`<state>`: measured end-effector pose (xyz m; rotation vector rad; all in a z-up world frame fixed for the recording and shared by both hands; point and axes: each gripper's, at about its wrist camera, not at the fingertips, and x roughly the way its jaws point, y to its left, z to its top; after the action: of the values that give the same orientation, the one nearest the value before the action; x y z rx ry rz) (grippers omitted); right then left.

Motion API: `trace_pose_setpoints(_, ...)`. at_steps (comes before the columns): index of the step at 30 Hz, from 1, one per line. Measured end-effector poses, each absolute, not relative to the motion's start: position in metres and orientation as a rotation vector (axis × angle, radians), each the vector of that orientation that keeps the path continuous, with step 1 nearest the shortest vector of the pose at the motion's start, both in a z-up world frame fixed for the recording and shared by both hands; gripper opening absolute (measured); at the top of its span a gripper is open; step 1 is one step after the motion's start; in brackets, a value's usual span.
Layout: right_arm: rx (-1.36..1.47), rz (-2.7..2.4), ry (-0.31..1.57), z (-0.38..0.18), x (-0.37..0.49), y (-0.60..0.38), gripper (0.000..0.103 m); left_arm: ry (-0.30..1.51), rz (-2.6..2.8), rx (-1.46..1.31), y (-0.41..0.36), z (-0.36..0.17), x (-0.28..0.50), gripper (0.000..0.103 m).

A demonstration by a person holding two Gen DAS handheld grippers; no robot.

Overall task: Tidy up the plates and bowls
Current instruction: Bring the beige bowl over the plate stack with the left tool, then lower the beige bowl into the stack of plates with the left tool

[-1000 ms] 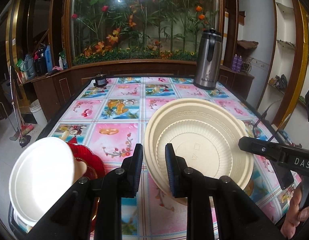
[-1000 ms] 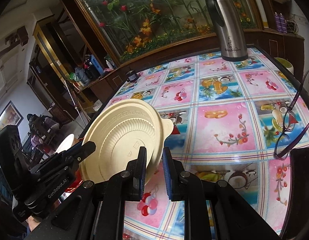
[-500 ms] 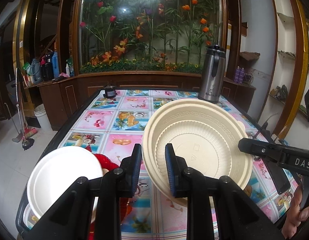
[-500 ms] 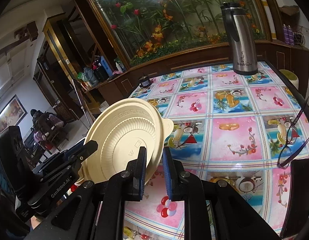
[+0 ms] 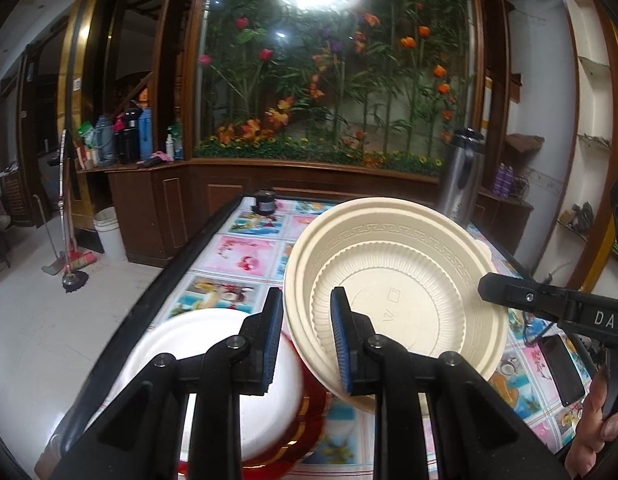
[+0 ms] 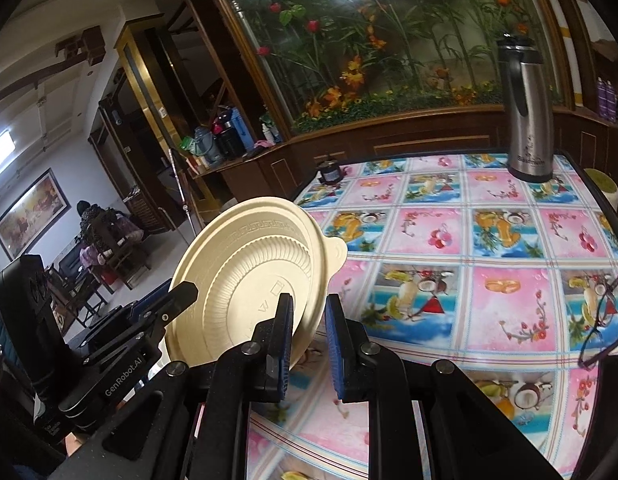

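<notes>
Now, through your left wrist camera, the left claw pinches the cream bowl's rim at centre frame, tilted above the bench; a white plate lies lower left. Through your right wrist camera, the right claw grips the bowl's opposite edge, left of centre.

Two hand-held grippers are seen — the left hand-held gripper and the right hand-held gripper. One cream bowl is counted, one white plate, one red plate. On the bench one steel flask, one small dark jar and one pair of glasses are counted.
</notes>
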<state>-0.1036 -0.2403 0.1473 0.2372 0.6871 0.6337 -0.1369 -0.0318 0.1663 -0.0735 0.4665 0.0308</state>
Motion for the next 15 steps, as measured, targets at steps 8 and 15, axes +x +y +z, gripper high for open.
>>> trace_pose_setpoints(8,0.216,0.711,0.719,0.156,-0.092,-0.186,0.018,0.474,0.115,-0.145,0.022,0.166,-0.145,0.022)
trace_pose_setpoints(15,0.216,0.778,0.826,0.135,-0.08,-0.14,0.018,0.503,0.177,-0.187,0.06,0.153,-0.153,0.022)
